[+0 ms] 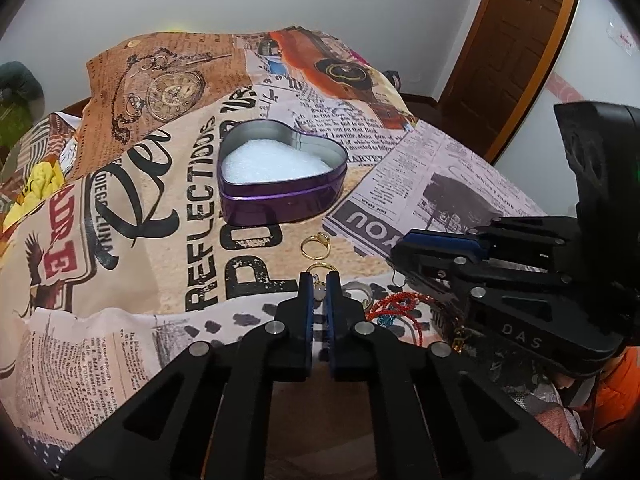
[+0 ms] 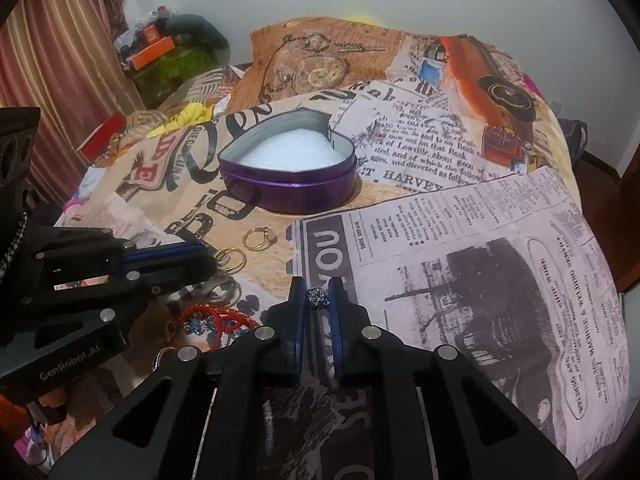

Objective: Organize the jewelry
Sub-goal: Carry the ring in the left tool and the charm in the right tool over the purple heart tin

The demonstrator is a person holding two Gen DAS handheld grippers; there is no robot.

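Observation:
A purple heart-shaped tin (image 1: pixel 280 196) (image 2: pixel 292 192) with white foam inside sits open on the printed cloth. My left gripper (image 1: pixel 319 286) is shut on a gold ring with a pale stone (image 1: pixel 320 290), low over the cloth. My right gripper (image 2: pixel 318 294) is shut on a sparkly silver-blue ring (image 2: pixel 317 297); it also shows at the right of the left wrist view (image 1: pixel 404 256). Another gold ring (image 1: pixel 315 246) (image 2: pixel 259 237) lies in front of the tin. A gold ring (image 2: pixel 231 259) lies by the left gripper's tips (image 2: pixel 208 256).
A red beaded piece with blue stones (image 1: pixel 394 306) (image 2: pixel 216 320) and a silver ring (image 1: pixel 356 288) lie near the grippers. The printed newspaper cloth (image 2: pixel 480 240) covers the surface. Clutter and a curtain (image 2: pixel 60 60) stand at the left; a wooden door (image 1: pixel 512 40) at the right.

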